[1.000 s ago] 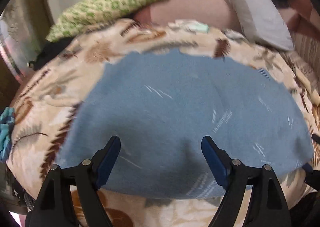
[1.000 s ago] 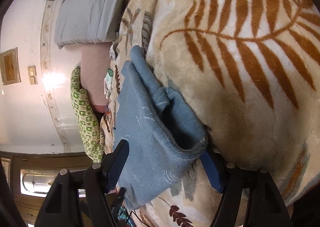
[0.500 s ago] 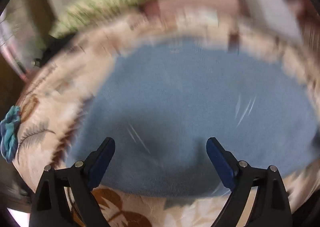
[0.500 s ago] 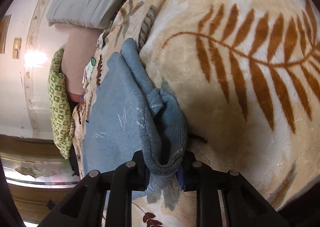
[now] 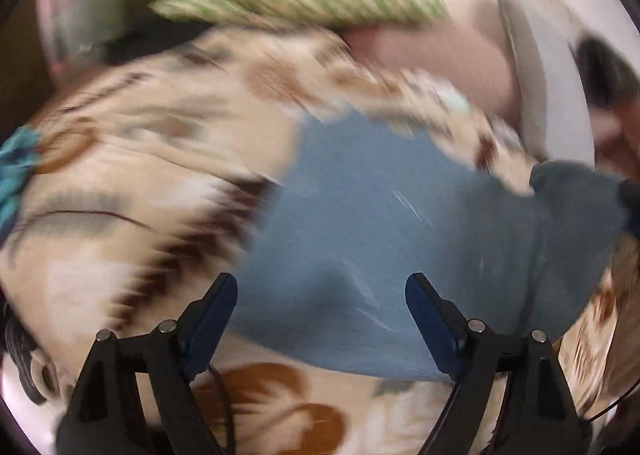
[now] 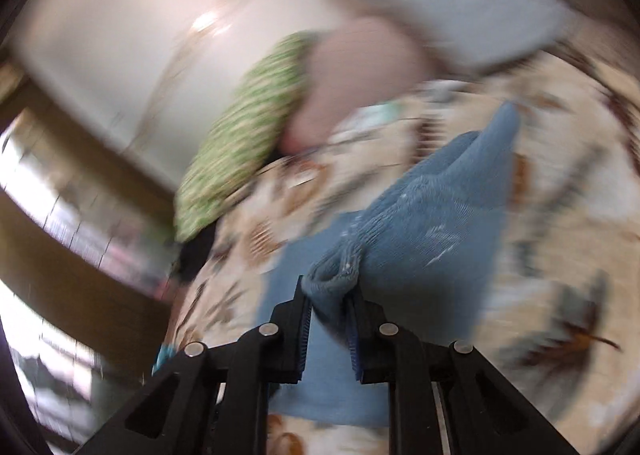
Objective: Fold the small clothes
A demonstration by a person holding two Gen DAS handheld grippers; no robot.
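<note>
Cream blanket point(image 5: 132, 191) with brown leaf print covers the bed; both views heavily motion-blurred. Blue knit cloth point(image 5: 360, 239) lies spread on the blanket, its right side lifted off the surface into a raised fold toward the frame edge. Left claw point(image 5: 322, 307) hovers over the near edge of the cloth, fingers wide apart, nothing between them. Right claw point(image 6: 329, 325) is clamped on a bunched corner of the blue knit cloth point(image 6: 432, 227); the ribbed hem puckers out just above the pads, and the fabric rises away from the claw in a tented ridge. Green patterned pillow point(image 6: 244, 139) lies at the far side of the bed, touching a pink pillow point(image 6: 356, 75); a grey pillow point(image 6: 460, 3) rests beyond. Teal fabric point(image 5: 16, 179) sits at the left edge of the blanket.
</note>
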